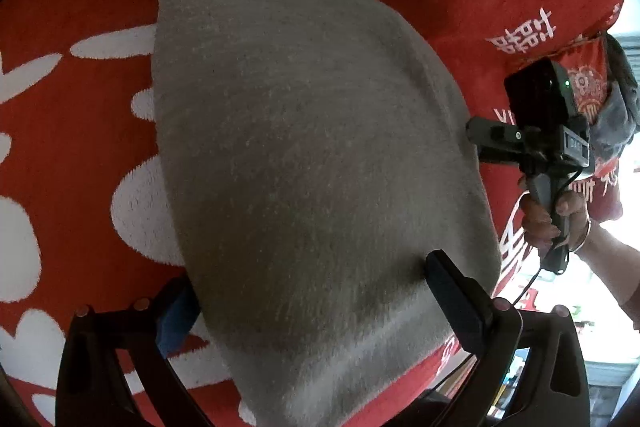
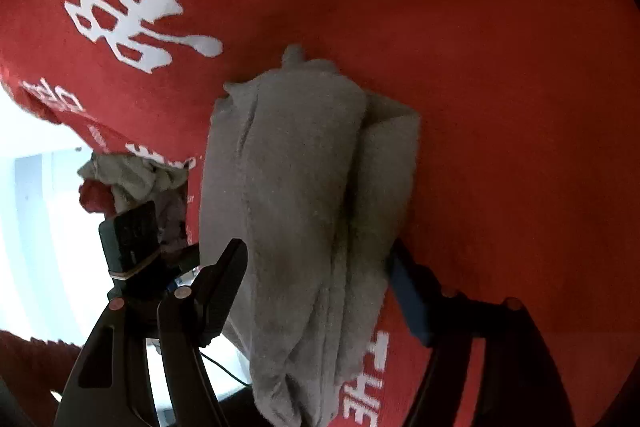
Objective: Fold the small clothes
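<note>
A grey fleecy garment (image 1: 304, 155) lies on a red cloth with white characters (image 1: 72, 7). My left gripper (image 1: 312, 291) straddles its near end, fingers wide apart on either side, jaws open. In the right wrist view the same grey garment (image 2: 304, 211) is folded lengthwise in a long bundle. My right gripper (image 2: 316, 279) stands open around its near end, one finger on each side. The right gripper also shows in the left wrist view (image 1: 532, 131), held in a hand at the garment's right edge. The left gripper's body shows in the right wrist view (image 2: 132, 239).
A crumpled pile of grey and red clothes (image 2: 132, 179) lies at the red cloth's edge. The red cloth's edge (image 1: 600, 27) drops off toward a bright floor on the right of the left wrist view.
</note>
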Action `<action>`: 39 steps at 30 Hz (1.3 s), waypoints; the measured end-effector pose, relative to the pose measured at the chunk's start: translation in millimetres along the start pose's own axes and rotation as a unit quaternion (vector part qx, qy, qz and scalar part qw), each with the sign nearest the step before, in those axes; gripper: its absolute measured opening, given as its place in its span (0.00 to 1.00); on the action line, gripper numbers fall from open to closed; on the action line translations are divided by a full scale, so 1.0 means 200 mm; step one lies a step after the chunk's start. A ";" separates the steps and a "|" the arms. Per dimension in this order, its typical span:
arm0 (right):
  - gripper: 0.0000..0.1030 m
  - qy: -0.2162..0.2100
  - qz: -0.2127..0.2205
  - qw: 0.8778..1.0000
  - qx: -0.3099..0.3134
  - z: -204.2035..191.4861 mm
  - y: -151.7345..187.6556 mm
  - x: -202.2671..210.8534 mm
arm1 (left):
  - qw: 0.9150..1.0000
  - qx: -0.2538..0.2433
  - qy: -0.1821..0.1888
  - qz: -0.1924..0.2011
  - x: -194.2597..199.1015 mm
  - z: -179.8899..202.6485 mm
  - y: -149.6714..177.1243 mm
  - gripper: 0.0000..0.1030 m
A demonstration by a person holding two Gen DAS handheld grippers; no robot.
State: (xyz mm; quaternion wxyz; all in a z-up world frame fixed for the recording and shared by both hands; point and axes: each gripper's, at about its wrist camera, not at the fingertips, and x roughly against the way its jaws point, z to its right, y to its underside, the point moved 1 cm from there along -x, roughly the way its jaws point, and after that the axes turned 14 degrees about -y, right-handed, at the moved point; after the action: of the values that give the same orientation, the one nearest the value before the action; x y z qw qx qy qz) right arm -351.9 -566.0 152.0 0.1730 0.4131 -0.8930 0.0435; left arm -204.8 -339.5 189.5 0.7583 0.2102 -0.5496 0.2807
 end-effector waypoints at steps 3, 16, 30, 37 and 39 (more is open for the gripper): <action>0.73 -0.021 0.001 1.000 -0.005 0.01 -0.03 -0.02 | 1.000 0.009 -0.005 0.005 0.00 0.01 0.00 0.99; 0.34 -0.048 0.048 0.997 -0.036 -0.14 0.05 -0.03 | 0.998 0.013 -0.022 0.055 0.21 0.05 0.07 0.43; 0.34 -0.054 0.051 0.997 -0.018 -0.58 0.45 -0.16 | 0.996 -0.003 -0.012 0.085 0.58 -0.07 0.49 0.43; 0.34 -0.045 0.024 0.999 0.000 -0.66 0.63 -0.48 | 0.995 0.001 -0.057 0.077 0.57 -0.29 0.76 0.43; 0.35 -0.030 0.011 0.999 0.013 -0.65 0.63 -0.57 | 0.995 0.010 -0.066 0.074 0.52 -0.35 0.79 0.43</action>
State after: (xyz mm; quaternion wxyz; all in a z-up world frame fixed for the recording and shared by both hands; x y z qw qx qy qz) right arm -343.7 -372.1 242.4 0.1401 0.4068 -0.9016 0.0448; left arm -233.9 -156.6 268.0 0.6958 0.1945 -0.6093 0.3269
